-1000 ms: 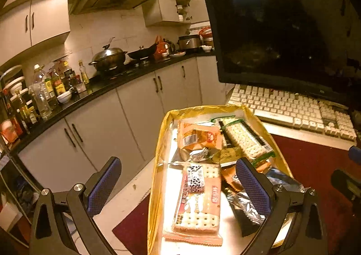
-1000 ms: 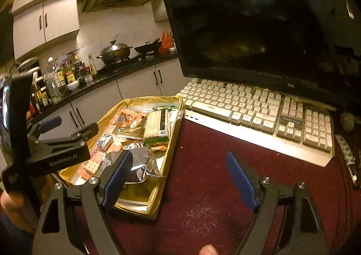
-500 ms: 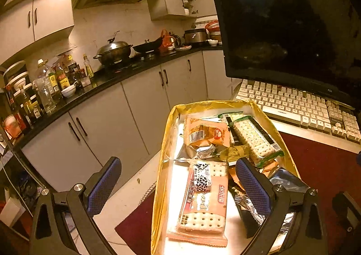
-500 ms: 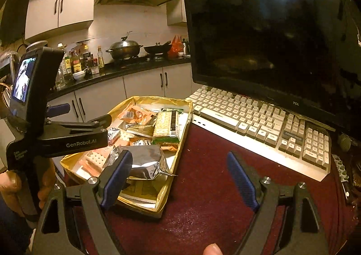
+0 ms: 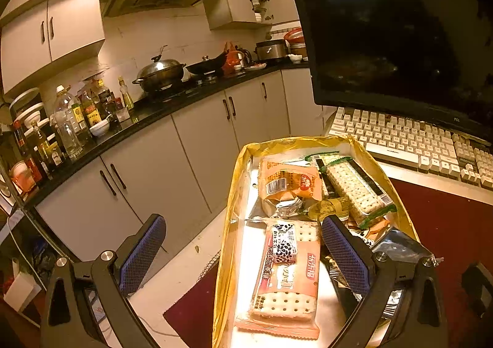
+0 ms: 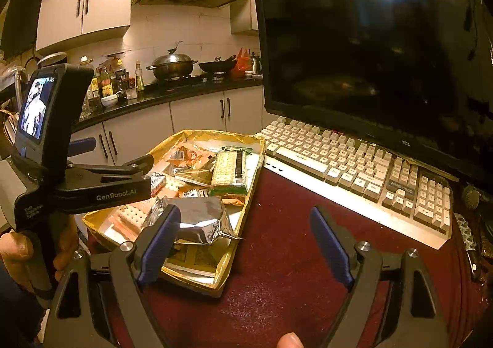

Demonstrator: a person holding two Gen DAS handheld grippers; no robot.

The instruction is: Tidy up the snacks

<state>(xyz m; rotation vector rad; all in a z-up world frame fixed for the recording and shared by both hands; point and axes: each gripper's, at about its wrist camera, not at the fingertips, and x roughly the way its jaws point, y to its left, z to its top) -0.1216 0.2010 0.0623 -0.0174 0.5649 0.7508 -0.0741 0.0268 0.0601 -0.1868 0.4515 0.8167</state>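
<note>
A gold tray (image 5: 234, 224) holds several snack packs at the table's left edge. A pink cracker pack (image 5: 286, 283) lies nearest me, with a small black-and-white packet (image 5: 285, 244) on it. Behind them sit an orange packet (image 5: 286, 184) and a green cracker pack (image 5: 354, 188). My left gripper (image 5: 243, 255) hovers open over the tray's near end, with nothing between its pads. My right gripper (image 6: 245, 244) stands open above the dark red cloth (image 6: 277, 255) by the tray's (image 6: 222, 134) right side. Its left finger is in front of a silver foil bag (image 6: 200, 218). My left gripper (image 6: 115, 152) shows over the tray's left.
A beige keyboard (image 6: 354, 163) and a dark monitor (image 6: 369, 40) stand right of the tray. Beyond the table runs a kitchen counter with bottles (image 5: 67, 120) and a wok (image 5: 160, 70). A hand (image 6: 18, 252) holds the left gripper.
Both views have shifted a little. In the right wrist view the left gripper with its small screen now shows more fully. Both grippers' jaws stay as wide as before.
</note>
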